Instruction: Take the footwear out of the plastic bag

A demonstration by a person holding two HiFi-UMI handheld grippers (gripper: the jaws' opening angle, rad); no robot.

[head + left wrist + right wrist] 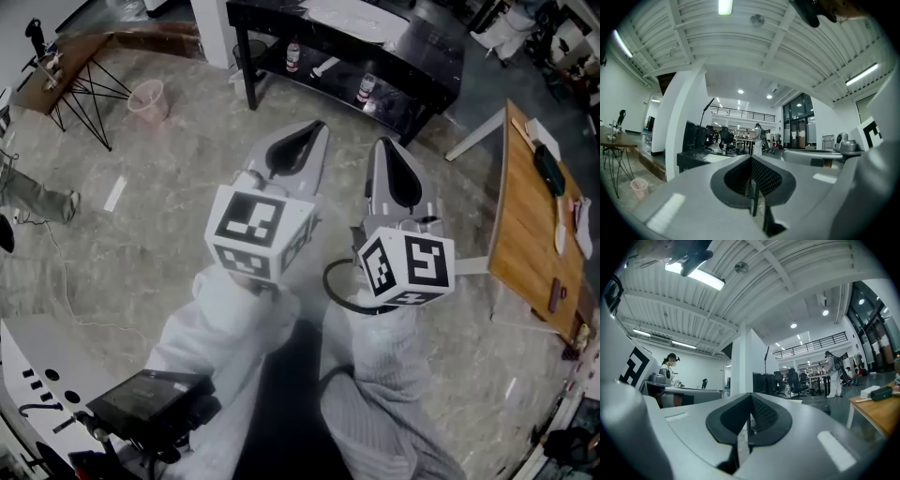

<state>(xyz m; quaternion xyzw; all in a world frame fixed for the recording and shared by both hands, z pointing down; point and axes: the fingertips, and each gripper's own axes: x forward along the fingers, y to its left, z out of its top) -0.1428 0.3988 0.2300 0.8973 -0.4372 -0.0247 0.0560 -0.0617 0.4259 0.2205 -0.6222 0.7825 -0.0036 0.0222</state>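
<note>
sleeves (375, 403), l gripper (317, 129), r gripper (382, 146) closed; black table (427, 52) ahead.

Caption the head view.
Left hand-held gripper and right hand-held gripper, shut and empty, side by side above the floor.

Heads up: the plastic bag and the footwear aren't in shot in any of my views right now, so I can't tell you how they look or where they lie. The only task gear on camera is my own two tools. My left gripper (315, 128) and my right gripper (383, 143) are held out level in front of me, side by side and near each other, both pointing the same way. Looking down each one's own view, the jaws are pressed together with nothing caught between them. Each has its square-marker cube at the back end, by my hands.
</note>
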